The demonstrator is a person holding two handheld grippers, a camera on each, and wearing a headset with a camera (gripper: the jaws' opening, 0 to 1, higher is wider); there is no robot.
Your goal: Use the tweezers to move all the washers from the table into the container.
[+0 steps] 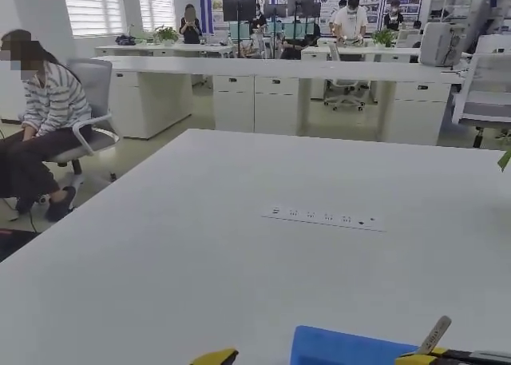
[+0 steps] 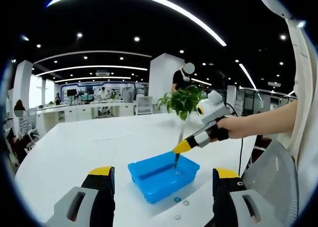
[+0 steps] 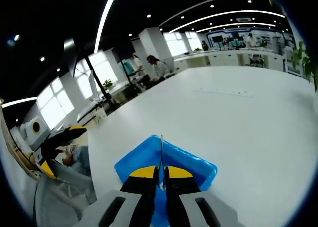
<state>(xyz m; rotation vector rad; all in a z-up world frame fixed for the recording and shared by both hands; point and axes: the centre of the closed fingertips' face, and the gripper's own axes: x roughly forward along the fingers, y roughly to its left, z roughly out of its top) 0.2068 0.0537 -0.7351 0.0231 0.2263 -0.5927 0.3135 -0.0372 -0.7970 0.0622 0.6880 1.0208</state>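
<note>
A blue container point(image 2: 164, 175) sits on the white table point(image 2: 89, 152), just ahead of my left gripper point(image 2: 164, 187), whose jaws stand wide open and empty. Loose washers point(image 2: 185, 203) lie on the table by the container's near corner. My right gripper point(image 2: 186, 146) comes in from the right, shut on thin metal tweezers point(image 2: 176, 160) whose tip points down inside the container. In the right gripper view the tweezers point(image 3: 161, 155) stick out from the shut right gripper point(image 3: 160, 175) over the container point(image 3: 198, 170). The container's edge point(image 1: 351, 349) lies at the bottom of the head view.
A power strip point(image 1: 323, 216) is set into the table's middle. A potted plant point(image 2: 181, 100) stands at the table's far side. A grey chair point(image 2: 268, 172) is to the right. A person sits on a chair point(image 1: 44, 133) at the left, beyond the table.
</note>
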